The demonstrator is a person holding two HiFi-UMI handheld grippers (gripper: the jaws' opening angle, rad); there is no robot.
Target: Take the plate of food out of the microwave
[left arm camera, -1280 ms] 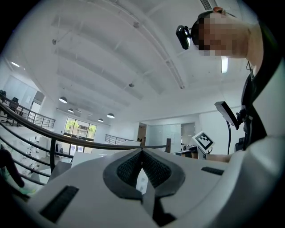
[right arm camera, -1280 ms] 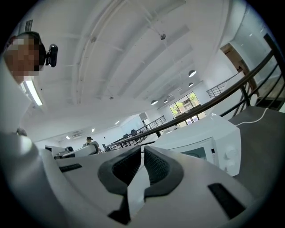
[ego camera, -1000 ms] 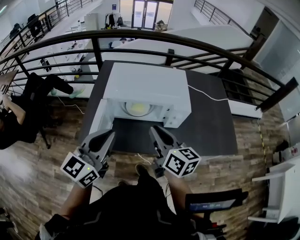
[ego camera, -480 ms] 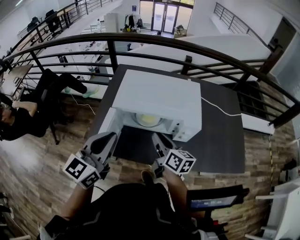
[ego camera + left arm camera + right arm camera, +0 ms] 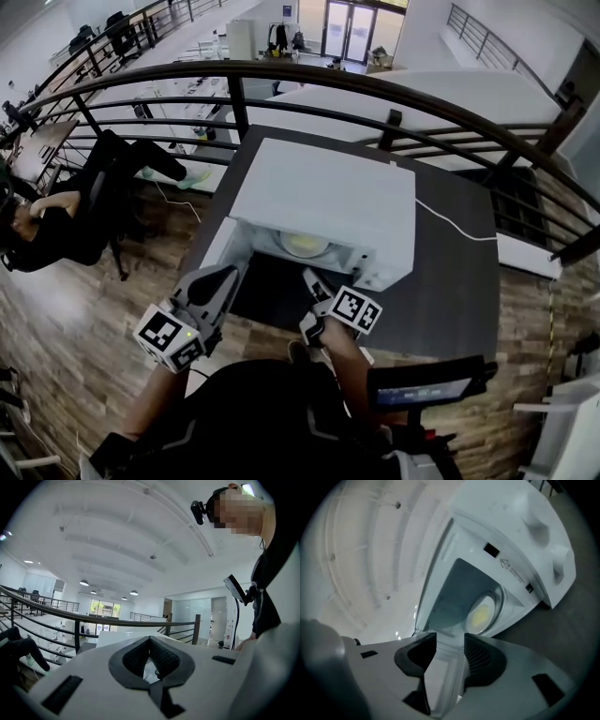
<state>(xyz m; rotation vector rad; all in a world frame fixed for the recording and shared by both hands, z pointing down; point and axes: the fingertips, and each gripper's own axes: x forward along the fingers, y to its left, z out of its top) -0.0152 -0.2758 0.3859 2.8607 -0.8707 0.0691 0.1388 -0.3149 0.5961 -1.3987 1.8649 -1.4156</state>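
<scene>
Status: microwave (image 5: pixel 323 192) is on the dark table (image 5: pixel 450 272) with its door (image 5: pixel 211 253) swung open to the left. The plate of food (image 5: pixel 305 245) is untouched, sitting deep in the cavity on the turntable.

Right gripper (image 5: pixel 312 278): jaws have just been opening and stand partly apart, clamped on nothing. The door's edge shows through the gap in the right gripper view, but the pads aren't pressing on it. Left gripper (image 5: pixel 221 277): jaws together, empty, pointing level past the door side.

Risks as I see them:
- The right gripper is rolled well off level, so grabbing the rim like this would tilt the plate and the food slides off.
- The gap may be too narrow or badly lined up for the rim. The likely result is shoving the plate back rather than gripping it.
- The cavity mouth is tight (control panel on the right, door on the left), so I could clip either going in.

Geometry: the plate is ahead of the right gripper, further in and well apart. The left gripper sits off to its left, outside the mouth.
</scene>
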